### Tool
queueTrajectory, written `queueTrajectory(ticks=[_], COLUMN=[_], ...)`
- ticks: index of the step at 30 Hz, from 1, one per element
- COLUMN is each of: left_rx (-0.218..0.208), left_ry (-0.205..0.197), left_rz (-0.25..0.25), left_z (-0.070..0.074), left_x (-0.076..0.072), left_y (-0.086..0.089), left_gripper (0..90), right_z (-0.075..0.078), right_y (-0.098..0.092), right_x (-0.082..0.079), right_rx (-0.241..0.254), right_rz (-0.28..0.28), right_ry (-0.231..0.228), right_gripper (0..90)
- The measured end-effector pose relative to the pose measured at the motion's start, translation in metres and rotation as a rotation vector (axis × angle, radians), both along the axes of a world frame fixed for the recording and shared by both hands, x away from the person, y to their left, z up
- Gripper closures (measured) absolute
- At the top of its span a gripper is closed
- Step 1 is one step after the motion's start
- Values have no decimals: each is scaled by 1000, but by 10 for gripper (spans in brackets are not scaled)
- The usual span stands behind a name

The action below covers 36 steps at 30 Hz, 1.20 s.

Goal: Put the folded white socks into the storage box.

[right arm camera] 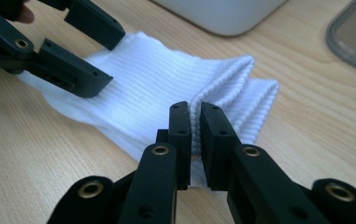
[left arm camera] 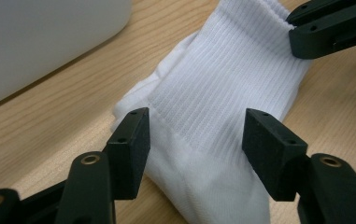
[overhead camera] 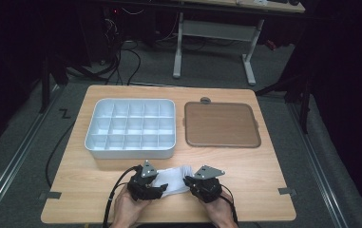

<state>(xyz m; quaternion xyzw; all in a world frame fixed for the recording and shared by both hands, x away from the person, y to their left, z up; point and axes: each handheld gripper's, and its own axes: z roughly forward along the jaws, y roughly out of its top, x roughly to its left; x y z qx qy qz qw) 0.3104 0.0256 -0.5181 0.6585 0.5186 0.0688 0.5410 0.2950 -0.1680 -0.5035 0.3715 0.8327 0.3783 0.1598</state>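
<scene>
A white ribbed sock (overhead camera: 173, 178) lies flat on the wooden table near the front edge, between both hands. My left gripper (left arm camera: 199, 140) is open, its two pads (left arm camera: 129, 140) standing on either side of the sock's middle without pressing it. My right gripper (right arm camera: 195, 133) is shut on the sock's folded cuff edge (right arm camera: 222, 79), with the ribbed fabric pinched between its pads. In the high view the left gripper (overhead camera: 157, 187) sits at the sock's left end and the right gripper (overhead camera: 190, 183) at its right end.
A white compartment tray (overhead camera: 93, 142) stands behind the sock on the left. A brown lid with a grey rim (overhead camera: 221, 124) lies flat to the tray's right. The table's front edge (overhead camera: 169, 221) runs just beneath the hands.
</scene>
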Motion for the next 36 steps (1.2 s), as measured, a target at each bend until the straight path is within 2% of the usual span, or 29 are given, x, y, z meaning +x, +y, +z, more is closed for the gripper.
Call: queueTrajectory(ticks=[3,4,8,10,11,15,16,20,21,25,30,36], left_rx=[-5,-5,8,15,18,30,42,53,41,41,29,23], left_ry=[-41,-48,-37,-29,-20,-13,-18,-30,-37,-48,-40,-30], left_rz=[3,1,2,3,0,0,3,9,13,9,27,48], left_z=[5,7,5,2,-1,-7,-9,-13,-15,-16,-17,-17], left_x=[-4,-4,-1,0,-1,0,1,3,4,4,13,23], left_y=[-3,-4,-8,-10,-12,-15,-17,-19,-20,-18,-12,-4], left_gripper=[426,426,429,433,435,437,439,445,445,445,444,446], right_z=[12,12,19,15,7,-4,-10,-17,-18,-18,-17,-17], right_y=[-2,-2,-9,-15,-21,-25,-26,-28,-29,-31,-27,-22], right_x=[-5,-5,-10,-9,-6,-1,1,5,6,10,11,12], right_rx=[33,33,40,35,26,3,-23,-54,-51,-46,-67,-61], right_rz=[-6,-6,-30,-50,-72,-92,-101,-117,-123,-120,-116,-105], right_ry=[-50,-50,-80,-67,-46,-15,-9,-6,4,13,17,21], right_gripper=[849,849,849,848,847,846,845,844,843,843,843,843])
